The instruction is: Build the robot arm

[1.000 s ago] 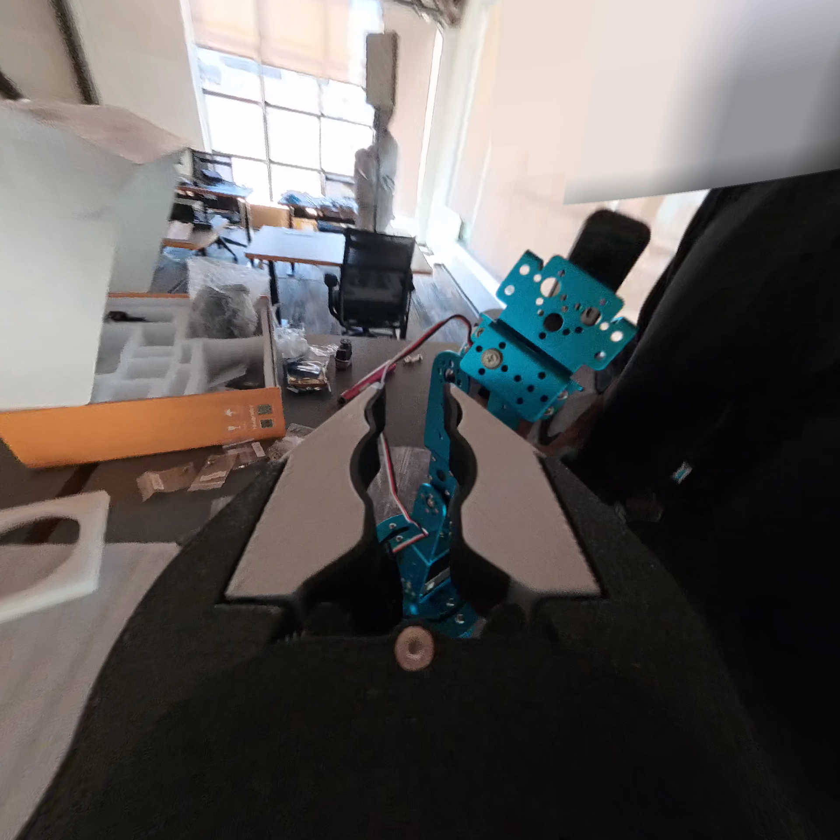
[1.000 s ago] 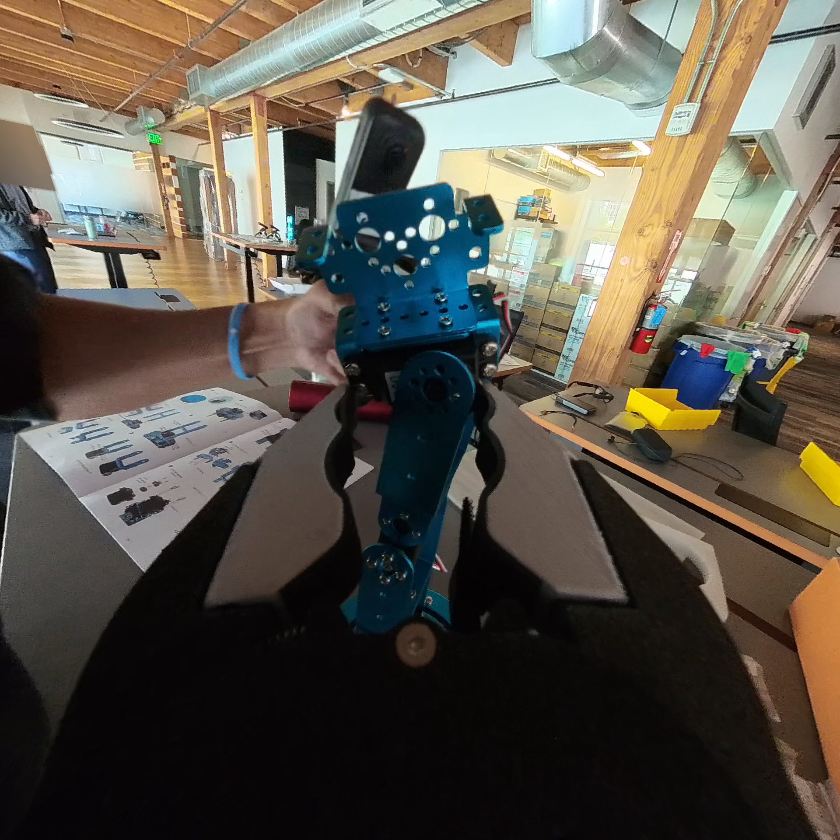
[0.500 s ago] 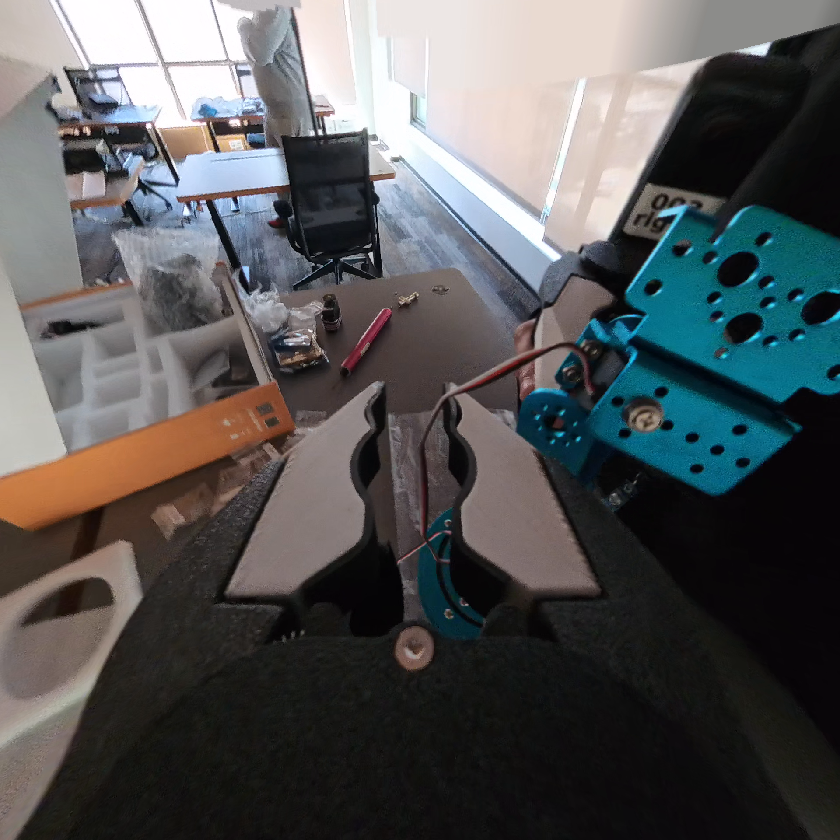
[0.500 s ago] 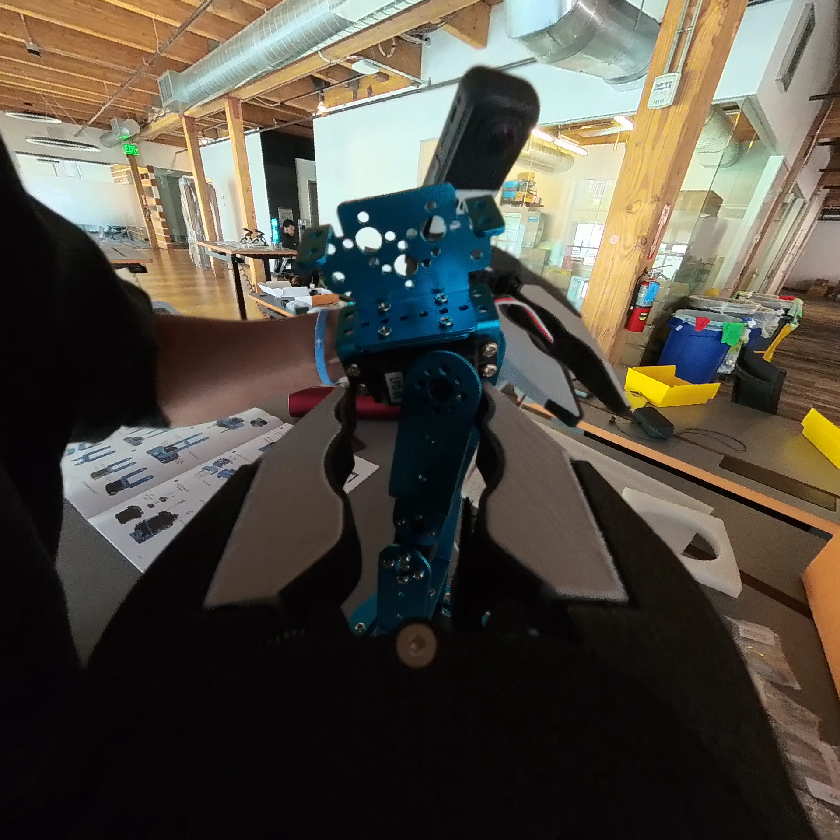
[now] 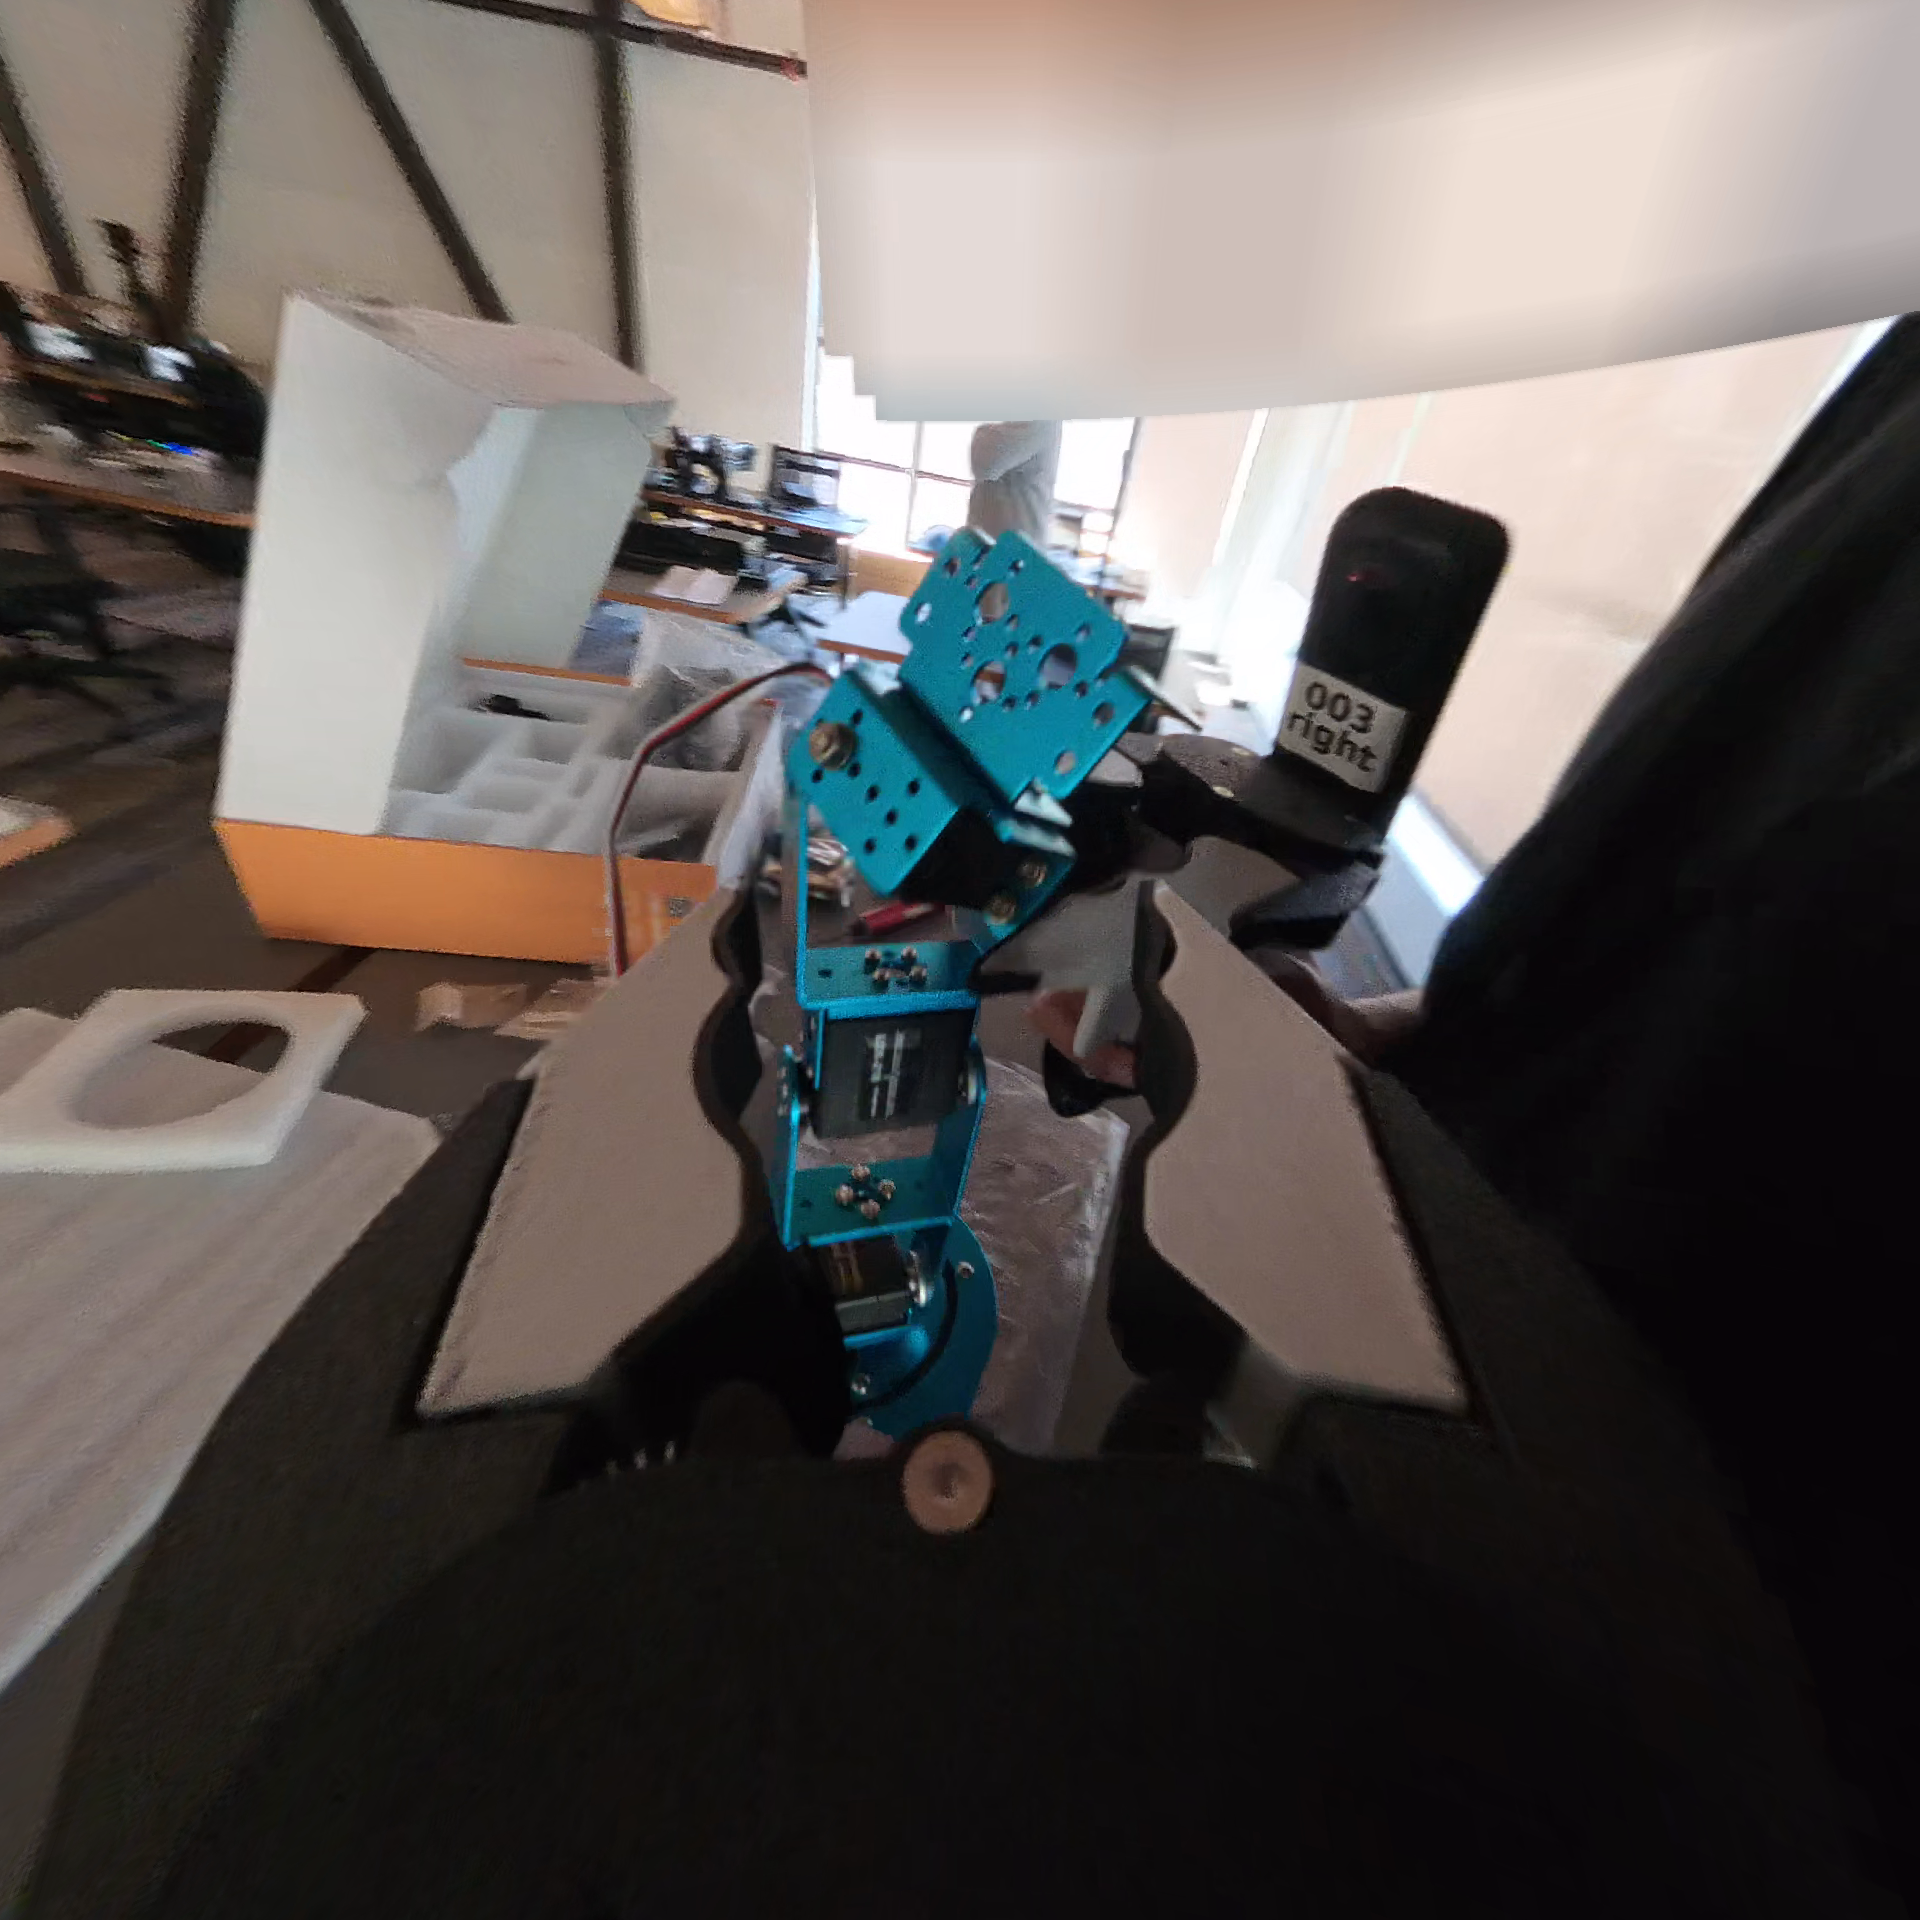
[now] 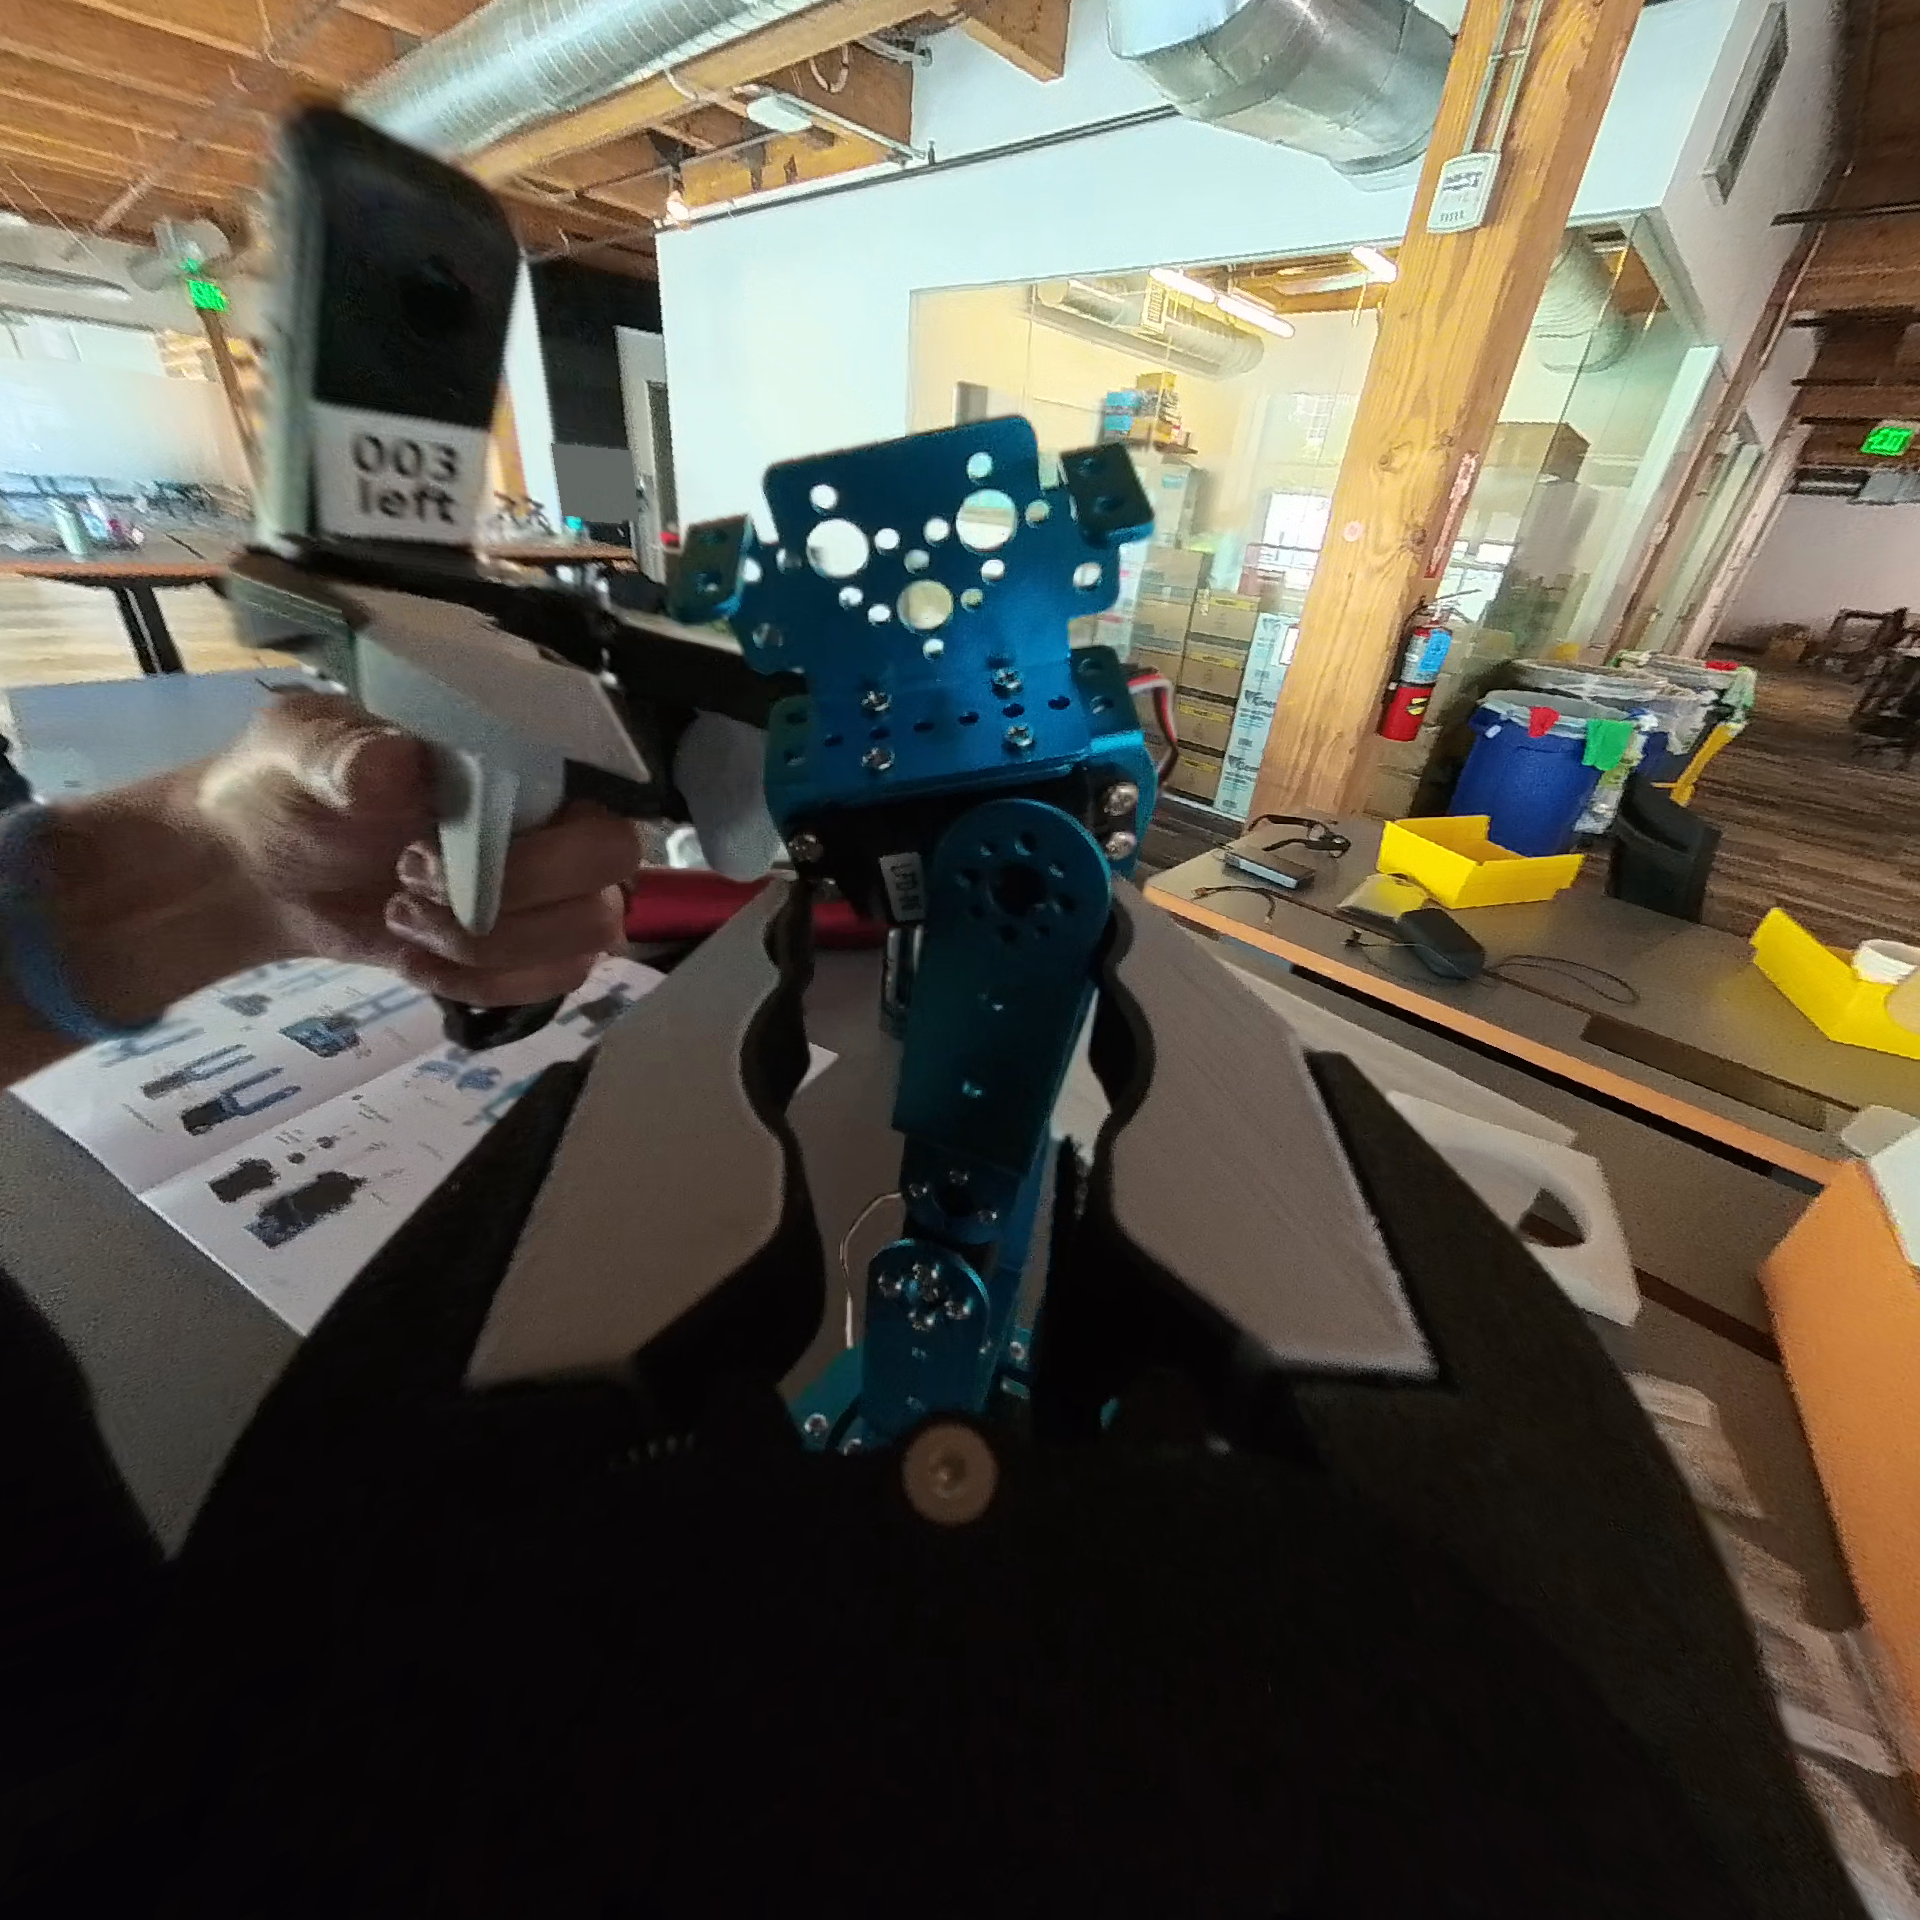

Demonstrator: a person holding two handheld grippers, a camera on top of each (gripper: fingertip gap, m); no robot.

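- Clearly, the left gripper (image 5: pixel 940 914) stands wide open, one jaw on each side of the blue servo arm (image 5: pixel 883 1091) with a visible gap on both sides. It brackets the arm's middle servo block without pressing on it.
- The right gripper (image 6: pixel 948 914) has its jaws set much closer around the arm's rounded blue link. The link lies close against one jaw, with a sliver of space at the other. Whether it is truly clamped I cannot tell.
- The servo arm rises upright between both grippers, which meet it from roughly opposite sides. Its round base is low in the left wrist view, above a crinkled plastic sheet (image 5: pixel 1049 1174). Its perforated top plate (image 6: pixel 935 592) tilts at the upper end.
- A red, white and black wire (image 5: pixel 644 790) loops loose from the upper servo, clear of both pairs of jaws.
- A hand (image 6: pixel 343 862) grips the left gripper's handle, just beside the arm.
- Farther out lie an open instruction booklet (image 6: pixel 260 1122), a white foam insert (image 5: pixel 156 1070) and an orange-and-white box (image 5: pixel 436 883) with its lid up.
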